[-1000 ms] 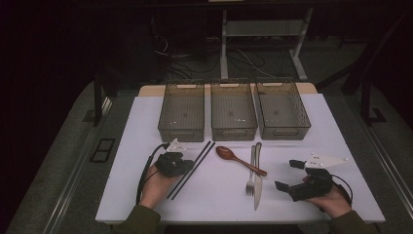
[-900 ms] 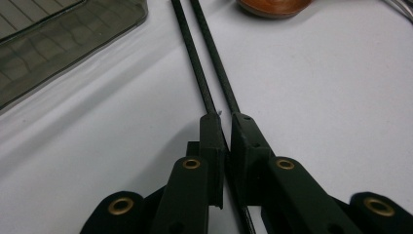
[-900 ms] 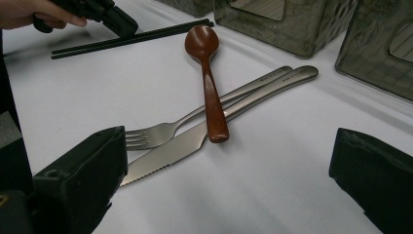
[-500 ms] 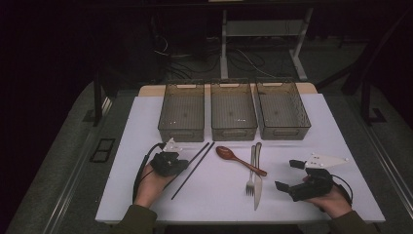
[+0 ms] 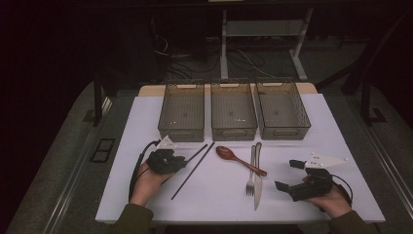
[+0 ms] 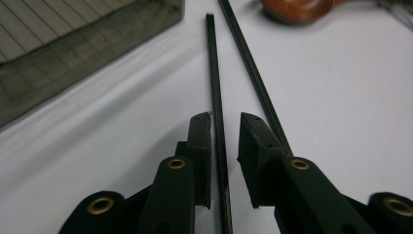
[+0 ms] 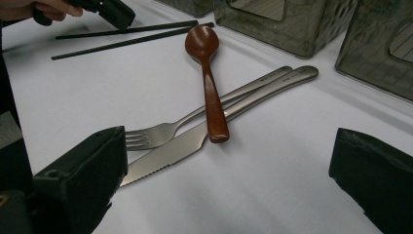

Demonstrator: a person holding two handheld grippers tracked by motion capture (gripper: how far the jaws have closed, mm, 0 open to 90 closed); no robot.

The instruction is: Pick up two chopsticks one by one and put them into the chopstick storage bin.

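Observation:
Two black chopsticks lie on the white mat. One chopstick (image 6: pixel 214 73) runs between the jaws of my left gripper (image 6: pixel 225 119), against the left pad with a gap to the right pad. The jaws have just been opening, and the gripper stands open around it. The other chopstick (image 5: pixel 192 170) lies free beside it. My left gripper (image 5: pixel 182 161) rests low at the mat's left. A brown wooden spoon (image 5: pixel 234 156), a steel fork (image 5: pixel 252 168) and a steel knife (image 5: pixel 257 180) lie in the middle. My right gripper (image 5: pixel 287 174) sits at the right, open wide and empty, facing the cutlery (image 7: pixel 195 119).
Three clear plastic bins stand in a row at the back of the mat: left (image 5: pixel 181 132), middle (image 5: pixel 234 132), right (image 5: pixel 285 131). The spoon's handle (image 7: pixel 214 112) crosses over the fork and knife handles. The mat's front edge (image 5: pixel 219 217) is near both hands.
My left gripper has shifted slightly left, and the two chopsticks now lie a little apart instead of close together. Its jaws have parted a little. The right hand has not moved.

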